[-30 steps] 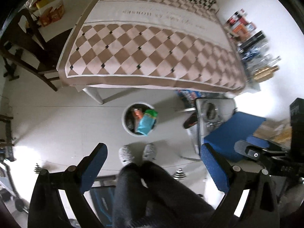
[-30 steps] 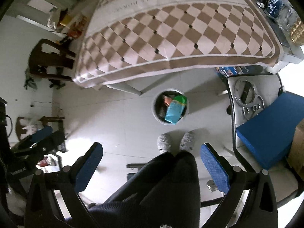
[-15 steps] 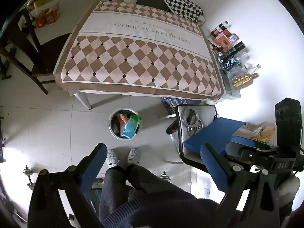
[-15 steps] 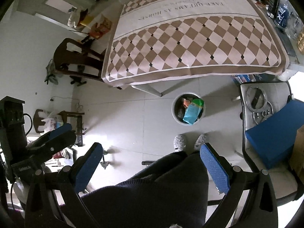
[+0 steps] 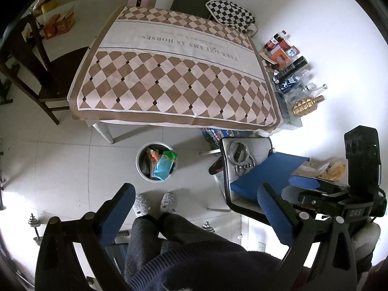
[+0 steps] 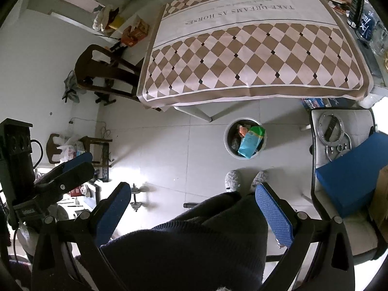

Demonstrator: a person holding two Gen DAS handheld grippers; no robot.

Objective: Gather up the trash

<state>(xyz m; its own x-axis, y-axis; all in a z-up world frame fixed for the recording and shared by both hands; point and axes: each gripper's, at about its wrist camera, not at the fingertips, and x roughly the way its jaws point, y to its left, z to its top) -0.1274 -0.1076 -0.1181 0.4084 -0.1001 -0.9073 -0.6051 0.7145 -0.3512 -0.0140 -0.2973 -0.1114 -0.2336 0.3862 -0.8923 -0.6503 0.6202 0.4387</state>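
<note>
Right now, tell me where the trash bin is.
In both wrist views the trash bin stands on the floor just off the table's near edge, ahead of the person's slippers, with the white chair to its right.

Each gripper is a black frame with 2 angled fingers faced in blue textured pads: the left gripper (image 5: 195,200) and the right gripper (image 6: 191,197) look alike. Round silver screws sit at the finger joints. In the left wrist view, the right one's black body carries a tall black block and a small label with pale lettering. The person wears a dark navy ribbed sweater (image 6: 184,249), dark grey trousers (image 5: 155,232) and fuzzy grey slippers (image 5: 143,205).
</note>
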